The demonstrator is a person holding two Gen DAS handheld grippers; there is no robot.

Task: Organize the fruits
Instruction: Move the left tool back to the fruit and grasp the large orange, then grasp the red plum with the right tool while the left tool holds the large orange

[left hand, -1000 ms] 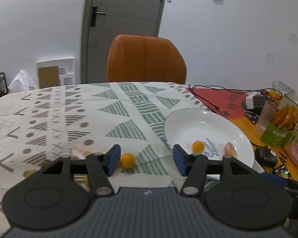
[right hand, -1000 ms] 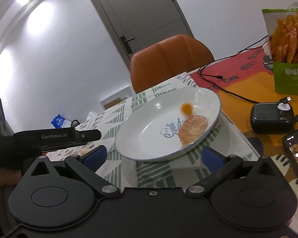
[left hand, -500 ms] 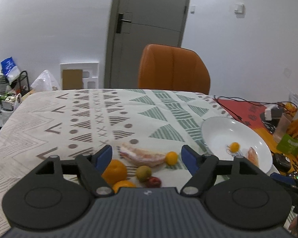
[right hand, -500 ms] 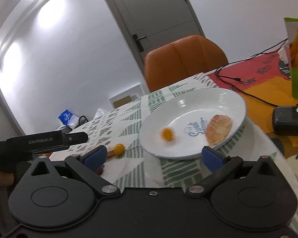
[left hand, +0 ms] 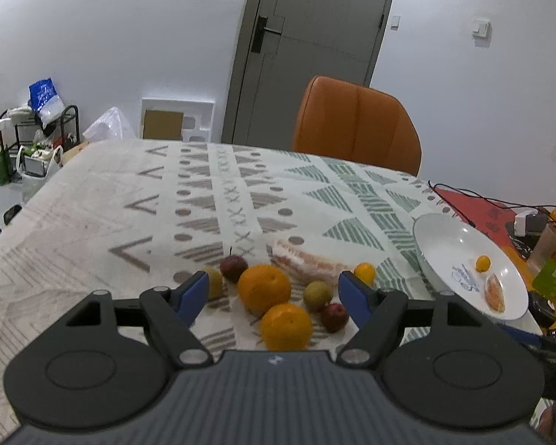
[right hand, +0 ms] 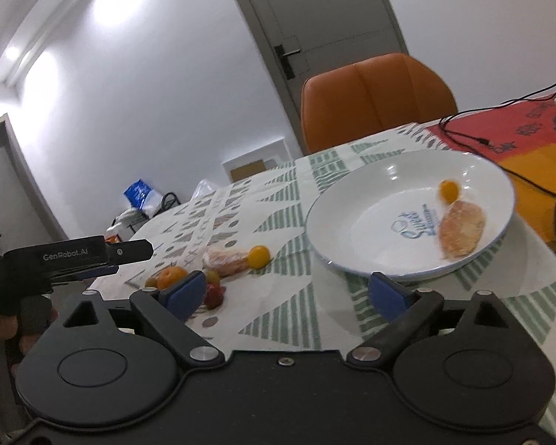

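White plate (left hand: 437, 237) at about three o'clock of the left gripper (left hand: 274, 293) already carries two things: a small yellow fruit (left hand: 483, 263) and a peeled citrus piece (left hand: 495, 293). That looks like the only sorting done so far. The rest lies loose on the patterned surface (left hand: 129, 200), right ahead of the left gripper: two oranges (left hand: 265, 287), one behind the other, two red fruits (left hand: 233, 267), two greenish ones (left hand: 317, 294), a second peeled wedge (left hand: 307, 265) and another small yellow fruit (left hand: 365, 272) at the wedge's three o'clock end. None of these touches the plate.

Left fingers (left hand: 194, 293) are spread with nothing between them; they have just been opening, and the near orange sits in line with the gap but below it, ungripped. The right gripper (right hand: 287, 293) also holds nothing: its fingers (right hand: 387, 293) gape over bare cloth near the plate rim, having just narrowed a little. Judging by the pile, most of the job remains.
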